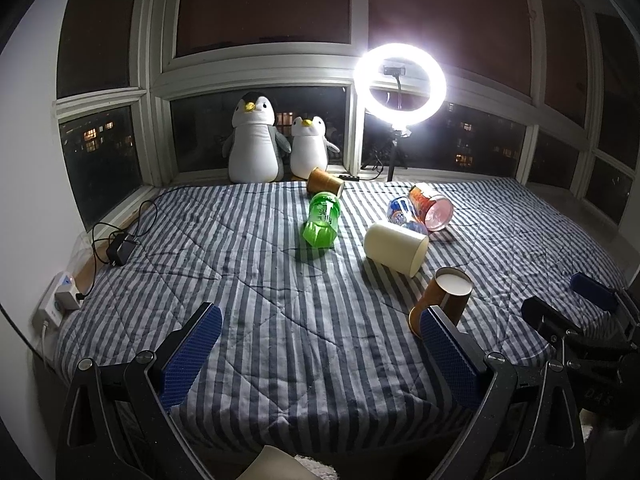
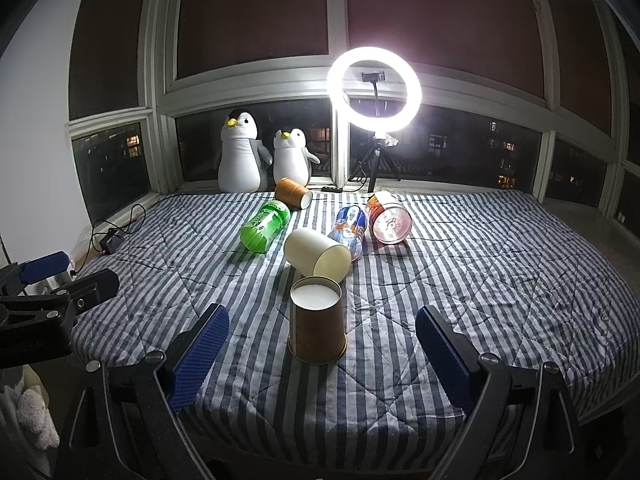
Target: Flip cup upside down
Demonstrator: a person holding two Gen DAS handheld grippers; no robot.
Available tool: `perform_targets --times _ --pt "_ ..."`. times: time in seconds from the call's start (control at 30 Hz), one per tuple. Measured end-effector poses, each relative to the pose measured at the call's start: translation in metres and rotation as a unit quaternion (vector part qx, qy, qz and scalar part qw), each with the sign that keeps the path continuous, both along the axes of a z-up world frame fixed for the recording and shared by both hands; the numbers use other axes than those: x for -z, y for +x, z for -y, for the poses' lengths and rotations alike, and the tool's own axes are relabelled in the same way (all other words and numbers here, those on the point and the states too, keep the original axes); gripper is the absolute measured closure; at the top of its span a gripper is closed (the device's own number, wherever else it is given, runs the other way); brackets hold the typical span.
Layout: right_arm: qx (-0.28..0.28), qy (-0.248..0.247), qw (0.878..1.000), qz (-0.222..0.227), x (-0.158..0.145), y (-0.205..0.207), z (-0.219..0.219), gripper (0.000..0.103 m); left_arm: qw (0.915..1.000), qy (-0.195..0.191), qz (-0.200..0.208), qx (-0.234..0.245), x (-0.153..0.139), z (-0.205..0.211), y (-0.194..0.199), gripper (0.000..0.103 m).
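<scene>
A brown paper cup (image 2: 317, 322) stands upside down on the striped bed, white base up, its wide rim on the quilt. It also shows in the left wrist view (image 1: 442, 298), partly behind my left gripper's right finger. My right gripper (image 2: 322, 346) is open and empty, its blue pads on either side of the cup and apart from it. My left gripper (image 1: 320, 344) is open and empty over bare quilt, left of the cup. The right gripper shows at the right edge of the left wrist view (image 1: 576, 304).
A cream cup (image 2: 318, 258) lies on its side just behind the brown cup. Farther back lie a green bottle (image 2: 265, 226), a blue cup (image 2: 349, 229), a red printed cup (image 2: 387, 218) and another brown cup (image 2: 293, 193). Two plush penguins (image 2: 240, 156) and a ring light (image 2: 374, 89) stand at the window.
</scene>
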State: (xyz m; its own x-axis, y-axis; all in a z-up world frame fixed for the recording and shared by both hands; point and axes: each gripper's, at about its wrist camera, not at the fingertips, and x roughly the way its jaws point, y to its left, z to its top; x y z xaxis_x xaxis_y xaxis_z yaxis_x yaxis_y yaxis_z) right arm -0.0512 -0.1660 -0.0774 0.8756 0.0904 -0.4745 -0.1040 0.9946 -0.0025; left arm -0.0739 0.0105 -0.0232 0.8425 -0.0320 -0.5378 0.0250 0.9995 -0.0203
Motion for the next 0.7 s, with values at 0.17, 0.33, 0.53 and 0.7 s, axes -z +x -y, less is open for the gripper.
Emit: perform_targets --times 0.17,0.33,0.53,0.7 --pt "0.0 0.0 1.0 -0.001 0.0003 -0.0001 0.0 0.011 1.0 0.0 0.0 0.0 -0.0002 -0.0001 -0.0003 0.002" --pt "0.001 0.0 1.0 -0.002 0.0003 0.0001 0.0006 0.011 1.0 0.0 0.0 0.0 -0.0002 -0.0001 -0.0003 0.002" --pt "0.001 -0.001 1.0 -0.003 0.0008 0.0002 0.0011 0.011 1.0 0.001 0.001 -0.001 0.0003 -0.0003 0.0002 0.001" --pt "0.001 0.0 1.0 -0.004 0.0018 0.0007 0.0025 0.01 1.0 0.0 0.0 0.0 0.0011 -0.0007 0.0009 0.001"
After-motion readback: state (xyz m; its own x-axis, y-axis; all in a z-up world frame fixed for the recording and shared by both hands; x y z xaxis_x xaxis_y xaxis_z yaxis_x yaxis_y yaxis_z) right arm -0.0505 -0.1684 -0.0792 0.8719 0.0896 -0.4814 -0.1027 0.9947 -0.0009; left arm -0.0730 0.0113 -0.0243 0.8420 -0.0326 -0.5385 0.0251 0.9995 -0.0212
